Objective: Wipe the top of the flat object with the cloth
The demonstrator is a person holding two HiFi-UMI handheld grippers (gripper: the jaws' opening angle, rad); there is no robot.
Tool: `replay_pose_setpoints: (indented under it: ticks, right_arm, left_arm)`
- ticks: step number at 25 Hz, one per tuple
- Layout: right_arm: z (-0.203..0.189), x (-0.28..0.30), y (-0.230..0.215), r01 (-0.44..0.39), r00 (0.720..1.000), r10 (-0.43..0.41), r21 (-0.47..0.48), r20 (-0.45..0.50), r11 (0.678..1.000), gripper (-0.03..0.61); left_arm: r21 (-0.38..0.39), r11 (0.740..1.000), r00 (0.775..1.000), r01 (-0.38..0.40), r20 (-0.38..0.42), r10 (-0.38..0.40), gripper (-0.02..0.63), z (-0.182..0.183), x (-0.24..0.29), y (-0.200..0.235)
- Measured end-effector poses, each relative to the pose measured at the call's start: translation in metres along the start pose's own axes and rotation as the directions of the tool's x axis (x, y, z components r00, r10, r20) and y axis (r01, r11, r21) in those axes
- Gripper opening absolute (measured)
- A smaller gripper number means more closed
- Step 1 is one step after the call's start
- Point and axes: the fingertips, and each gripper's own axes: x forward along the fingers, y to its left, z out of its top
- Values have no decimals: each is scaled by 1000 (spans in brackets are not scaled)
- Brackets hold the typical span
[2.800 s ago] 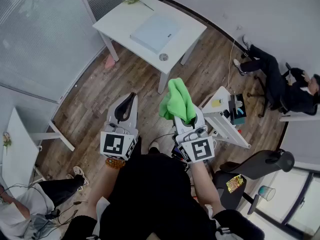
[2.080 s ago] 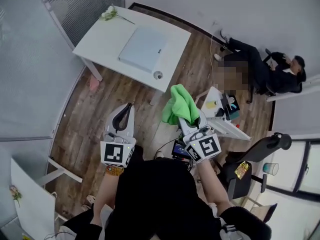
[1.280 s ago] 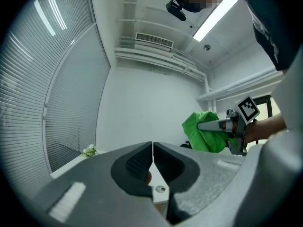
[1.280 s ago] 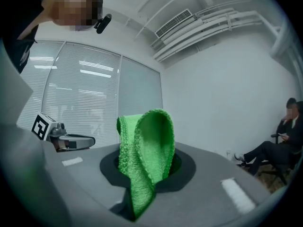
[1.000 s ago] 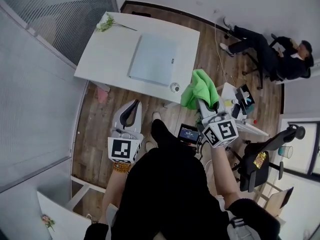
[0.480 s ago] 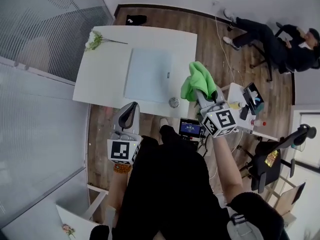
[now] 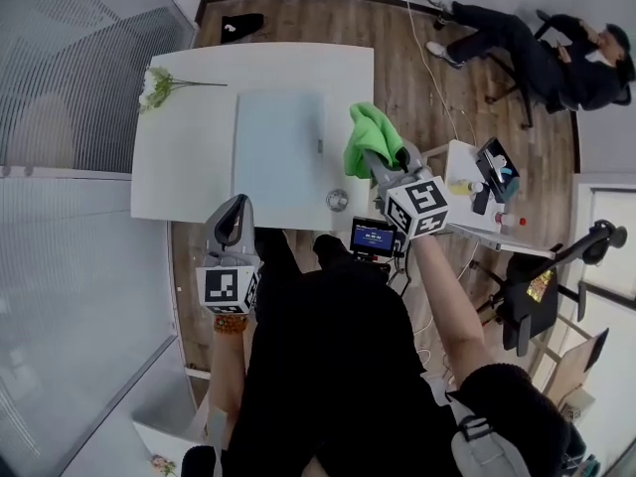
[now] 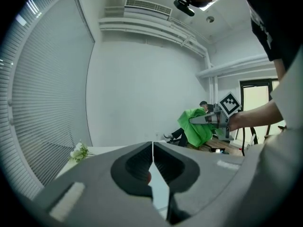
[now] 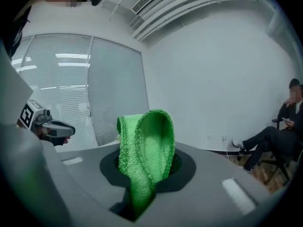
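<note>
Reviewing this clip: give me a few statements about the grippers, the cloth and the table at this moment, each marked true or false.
1. The right gripper is shut on the green cloth. True.
2. A pale blue flat object lies on the white table. True.
3. The green cloth rests on the flat object. False: it hangs from the right gripper near the table's right edge, clear of the object.
4. The left gripper holds the flowers. False: its jaws are together on nothing, and the flowers lie at the table's far left corner.
5. A person sits beyond the table. True.
</note>
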Motion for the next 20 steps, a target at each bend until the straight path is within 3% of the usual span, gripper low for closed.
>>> replay_pose_setpoints:
  ticks: [5, 9, 12, 16, 18, 20]
  right_arm:
    - [-22, 52, -7, -48, 993, 28, -180, -113, 983, 86]
    - [-69, 110, -8, -155, 959, 84, -257, -270, 954, 87]
    - [-94, 143, -35, -147, 940, 38, -303, -339, 941, 89]
    - [-96, 175, -60, -111, 934, -45, -408, -354, 906, 92]
    - [-110, 190, -63, -144, 914, -41, -417, -403, 898, 103]
    - [-137, 199, -54, -253, 867, 38, -373, -498, 893, 167]
  left_arm:
    - [-15, 1000, 998, 27, -58, -27, 5, -39, 25, 24]
    - [-38, 998, 995, 44, -88, -47, 5, -69, 35, 44]
    - [-22, 998, 989, 60, -135, -63, 5, -85, 46, 44]
    - [-24, 997, 979, 75, -186, -78, 5, -106, 50, 46]
    - [-40, 996, 974, 74, -213, -80, 5, -119, 51, 48]
    - [-53, 995, 967, 82, -237, -92, 5, -130, 56, 48]
